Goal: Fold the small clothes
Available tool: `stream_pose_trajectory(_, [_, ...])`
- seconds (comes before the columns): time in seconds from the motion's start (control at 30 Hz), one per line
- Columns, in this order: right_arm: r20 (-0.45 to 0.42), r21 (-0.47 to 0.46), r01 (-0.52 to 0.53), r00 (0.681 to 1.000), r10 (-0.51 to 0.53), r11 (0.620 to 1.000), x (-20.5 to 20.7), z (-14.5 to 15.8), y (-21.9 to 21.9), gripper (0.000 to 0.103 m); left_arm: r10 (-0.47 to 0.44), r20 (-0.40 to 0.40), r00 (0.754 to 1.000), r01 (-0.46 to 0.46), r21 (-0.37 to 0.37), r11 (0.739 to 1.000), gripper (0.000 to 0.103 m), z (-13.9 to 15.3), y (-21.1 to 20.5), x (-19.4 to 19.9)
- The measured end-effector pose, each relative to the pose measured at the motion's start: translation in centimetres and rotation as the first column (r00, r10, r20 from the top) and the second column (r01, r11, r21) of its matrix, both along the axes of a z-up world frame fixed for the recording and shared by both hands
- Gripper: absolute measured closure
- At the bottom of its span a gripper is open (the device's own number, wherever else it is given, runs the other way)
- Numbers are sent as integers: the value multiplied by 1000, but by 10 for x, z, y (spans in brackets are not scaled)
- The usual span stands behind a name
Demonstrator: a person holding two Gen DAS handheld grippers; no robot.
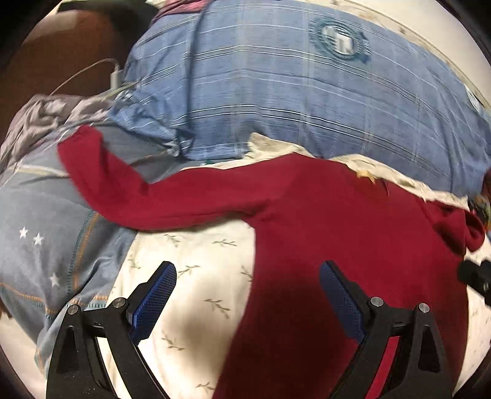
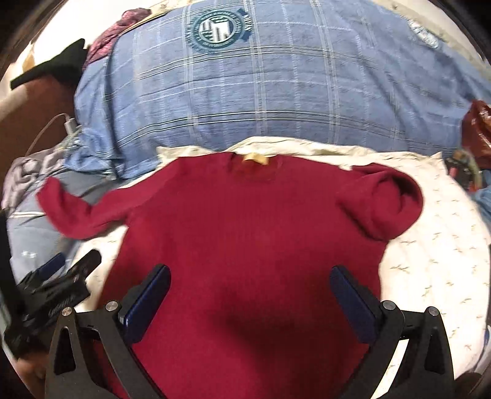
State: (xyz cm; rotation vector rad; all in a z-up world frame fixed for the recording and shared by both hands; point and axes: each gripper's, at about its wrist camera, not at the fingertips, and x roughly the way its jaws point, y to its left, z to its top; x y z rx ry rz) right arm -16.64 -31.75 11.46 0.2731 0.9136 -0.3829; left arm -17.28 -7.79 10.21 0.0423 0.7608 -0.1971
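The blue checked pillow has a round badge with tiny letters, too blurry to read. No other words or numbers show.

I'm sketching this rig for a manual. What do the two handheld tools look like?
Both match. The left tool has matte black angular arms with triangular cut-outs, round silver pivot pins, and flat rectangular fingers faced with blue mesh-textured pads. The right tool is built the same, though its pads look darker navy. No cables, sleeves or hands show. Seen from the right wrist, the left tool's black side carries a marking too blurred to read.
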Motion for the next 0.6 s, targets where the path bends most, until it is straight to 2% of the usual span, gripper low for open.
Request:
stream_pose_trajectory(0.13, [-26, -1, 30, 999, -30, 1000, -2, -14, -7, 0, -14, -13, 1000, 15, 48, 999, 9, -9, -7, 7])
stream_pose_trajectory(0.27, [-40, 20, 47, 998, -46, 999, -3, -24, -10, 0, -23, -43, 999, 24, 20, 1000, 10, -10, -7, 13])
stream_pose_trajectory(0.33, [-21, 14, 33, 999, -32, 999, -3, -24, -7, 0, -23, -33, 999, 24, 38, 999, 10, -9, -10, 16])
stream_pose_trajectory(0.47, [-13, -56, 14, 1000, -14, 998, -1, -19, 2, 0, -27, -43, 999, 29, 50, 998, 10, -14, -13, 22])
stream_pose_trajectory(0.6, [-15, -25, 23, 1000, -24, 999, 3, -20, 3, 0, -18, -34, 999, 20, 51, 999, 10, -15, -13, 22])
